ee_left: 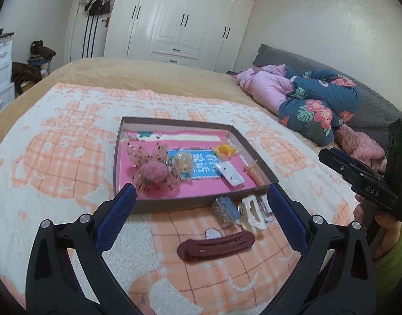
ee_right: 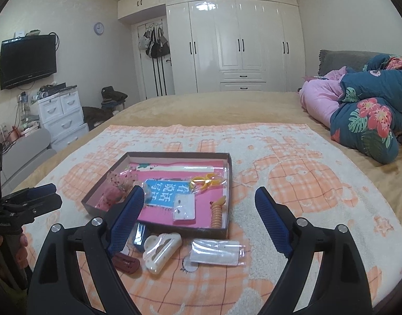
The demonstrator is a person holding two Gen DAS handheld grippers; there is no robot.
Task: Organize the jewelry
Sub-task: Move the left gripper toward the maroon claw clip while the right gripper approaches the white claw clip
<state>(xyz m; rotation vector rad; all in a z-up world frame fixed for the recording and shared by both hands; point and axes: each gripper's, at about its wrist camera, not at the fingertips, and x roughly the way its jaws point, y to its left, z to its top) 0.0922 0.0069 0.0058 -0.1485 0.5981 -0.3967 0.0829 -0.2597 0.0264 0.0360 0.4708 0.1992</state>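
A shallow brown box [ee_left: 123, 141] [ee_right: 228, 183] with a pink floor sits on an orange-and-white towel [ee_left: 56, 157] [ee_right: 292, 170]. Inside lie pink fluffy hair ties [ee_left: 153, 173], a yellow ring [ee_left: 224, 152] [ee_right: 203, 179], an orange spiral band [ee_left: 254, 174] [ee_right: 216, 212] and a white earring card [ee_left: 231, 174] [ee_right: 184, 207]. In front of the box lie a maroon hair clip [ee_left: 216, 246] [ee_right: 126, 262], a cream claw clip [ee_left: 252, 215] [ee_right: 161, 252], a glittery blue clip [ee_left: 224, 211] and a clear packet [ee_right: 216, 252]. My left gripper [ee_left: 201, 202] is open and empty above these. My right gripper [ee_right: 199, 202] is open and empty.
The towel lies on a tan bed. A folded pink and floral quilt [ee_left: 306, 97] [ee_right: 363, 113] lies at the right. White wardrobes [ee_right: 235, 44] stand behind. A white drawer unit [ee_right: 62, 113] and a TV [ee_right: 27, 60] are at the left.
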